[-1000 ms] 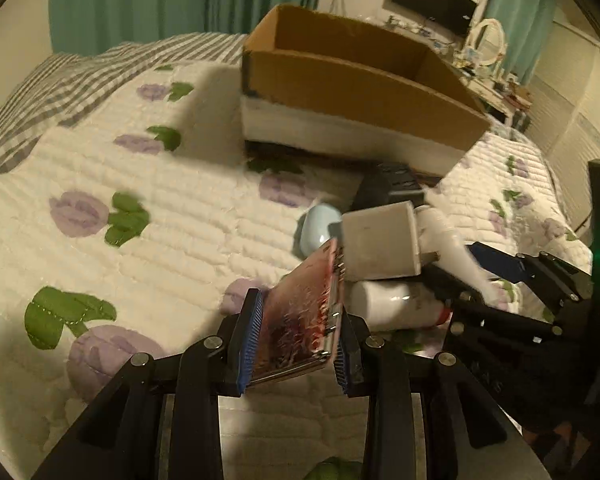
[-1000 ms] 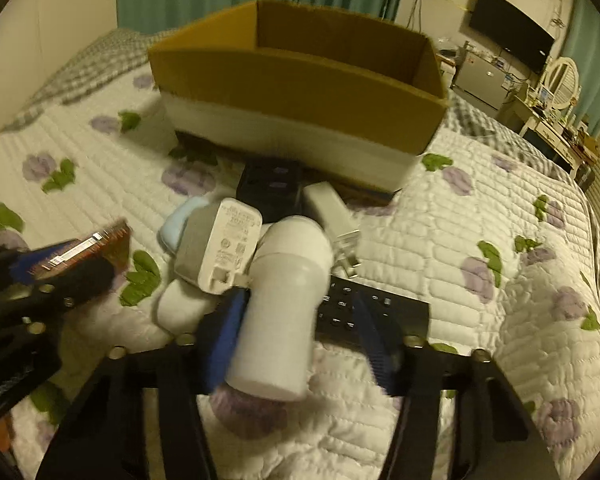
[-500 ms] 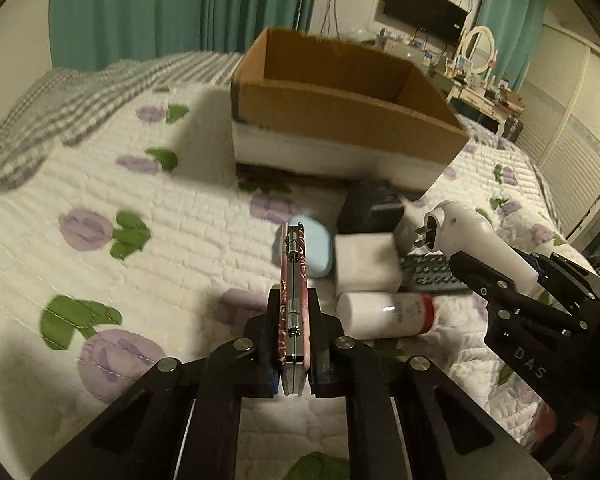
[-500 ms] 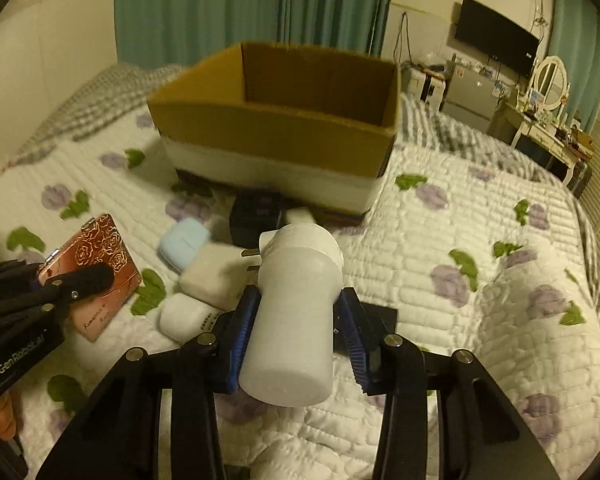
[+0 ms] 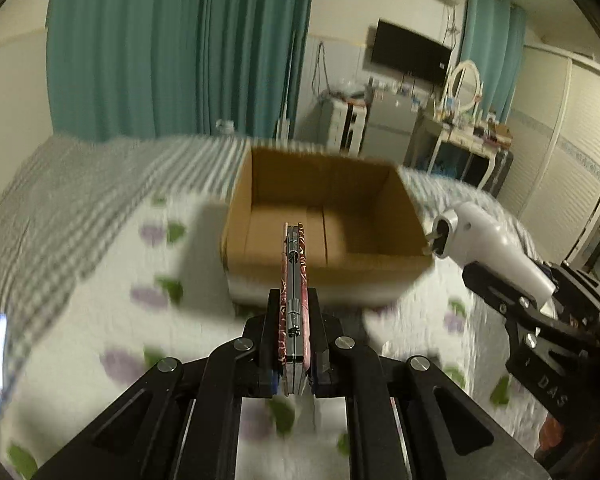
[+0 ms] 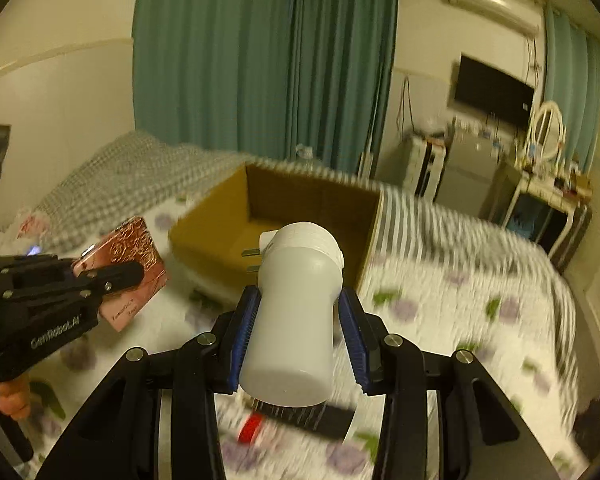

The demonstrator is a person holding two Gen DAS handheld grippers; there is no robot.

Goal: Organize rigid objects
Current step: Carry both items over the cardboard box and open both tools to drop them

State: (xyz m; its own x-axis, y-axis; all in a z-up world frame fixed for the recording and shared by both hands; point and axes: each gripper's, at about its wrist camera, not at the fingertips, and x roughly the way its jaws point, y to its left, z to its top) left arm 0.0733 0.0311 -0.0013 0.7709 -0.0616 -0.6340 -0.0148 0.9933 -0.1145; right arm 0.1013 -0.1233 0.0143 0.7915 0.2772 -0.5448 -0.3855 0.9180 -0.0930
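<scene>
My left gripper (image 5: 294, 320) is shut on a thin red rose-patterned case (image 5: 295, 280), held edge-on above the bed in front of the open cardboard box (image 5: 324, 272). The case's flat face (image 6: 126, 258) shows at the left of the right wrist view, held in the left gripper (image 6: 112, 280). My right gripper (image 6: 296, 320) is shut on a white plug adapter (image 6: 296, 300) with metal prongs, raised in front of the box (image 6: 204, 240). The adapter (image 5: 488, 244) and right gripper (image 5: 516, 296) show at the right of the left wrist view. The box looks empty inside.
The bed has a white quilt with purple flowers (image 5: 100, 280) and a grey checked blanket (image 6: 148, 172) behind. A black remote (image 6: 320, 416) and a red-capped item (image 6: 250, 428) lie below my right gripper. Teal curtains, a TV and a dresser stand beyond.
Both grippers have lifted with their objects and moved toward the box. The pile of objects on the quilt has dropped below both views.
</scene>
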